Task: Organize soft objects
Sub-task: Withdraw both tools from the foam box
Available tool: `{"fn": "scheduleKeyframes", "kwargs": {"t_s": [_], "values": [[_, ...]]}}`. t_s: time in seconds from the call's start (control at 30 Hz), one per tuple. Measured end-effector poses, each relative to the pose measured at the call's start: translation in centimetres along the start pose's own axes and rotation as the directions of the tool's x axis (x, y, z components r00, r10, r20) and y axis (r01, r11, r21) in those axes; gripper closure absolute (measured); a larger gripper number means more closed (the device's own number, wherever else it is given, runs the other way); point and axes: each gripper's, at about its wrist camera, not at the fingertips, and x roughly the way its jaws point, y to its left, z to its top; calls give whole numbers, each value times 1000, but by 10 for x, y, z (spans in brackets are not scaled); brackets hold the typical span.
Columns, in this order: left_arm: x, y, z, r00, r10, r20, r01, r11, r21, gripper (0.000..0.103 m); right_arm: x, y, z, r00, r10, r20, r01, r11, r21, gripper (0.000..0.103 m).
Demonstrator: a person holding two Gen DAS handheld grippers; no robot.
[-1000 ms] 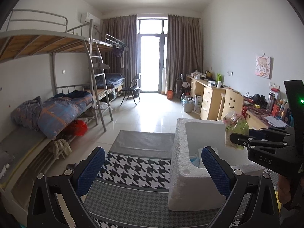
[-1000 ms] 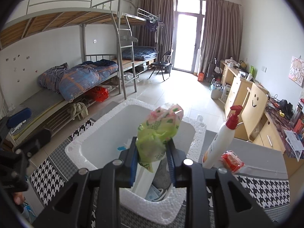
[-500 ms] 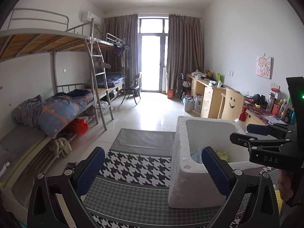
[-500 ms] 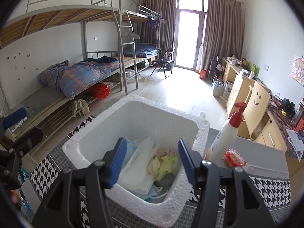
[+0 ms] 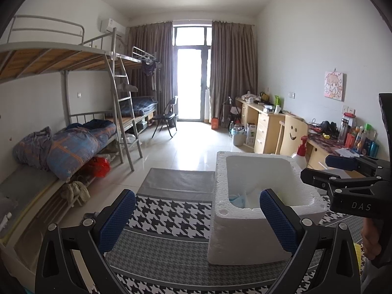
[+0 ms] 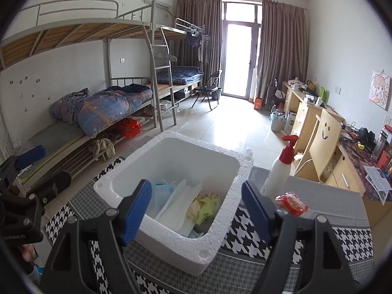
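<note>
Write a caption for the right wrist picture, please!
Open right gripper above the white foam box holding a green-and-pink soft packet, white tissue and blue masks.

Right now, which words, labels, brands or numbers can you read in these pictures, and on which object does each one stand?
"DAS": white letters on the black body of the right gripper, seen from the left wrist view.
Pale lettering on the black body of the left gripper: too blurred to read.
Print on the red packet, the white pump bottle and the bottles on the desk: too small to read.
</note>
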Motion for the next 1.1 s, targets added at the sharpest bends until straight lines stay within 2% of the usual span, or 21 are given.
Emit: {"fn": "scheduleKeyframes", "kwargs": {"t_s": [0.37,0.63,0.77,1.1], "values": [[-14,-10,3,1000,-20,18,19,1000,15,1,-22,0,-3,999,-7,38,6,1000,9,21],[-22,-19,1,999,-41,20,40,999,33,1,-37,-4,-11,998,-18,56,16,1000,25,15],[-27,-24,1,998,-50,25,49,998,44,1,-46,-9,-13,997,-14,72,10,999,51,8],[-34,-35,1,996,-76,35,74,996,58,1,-61,-14,-21,994,-39,99,33,997,66,8]]}}
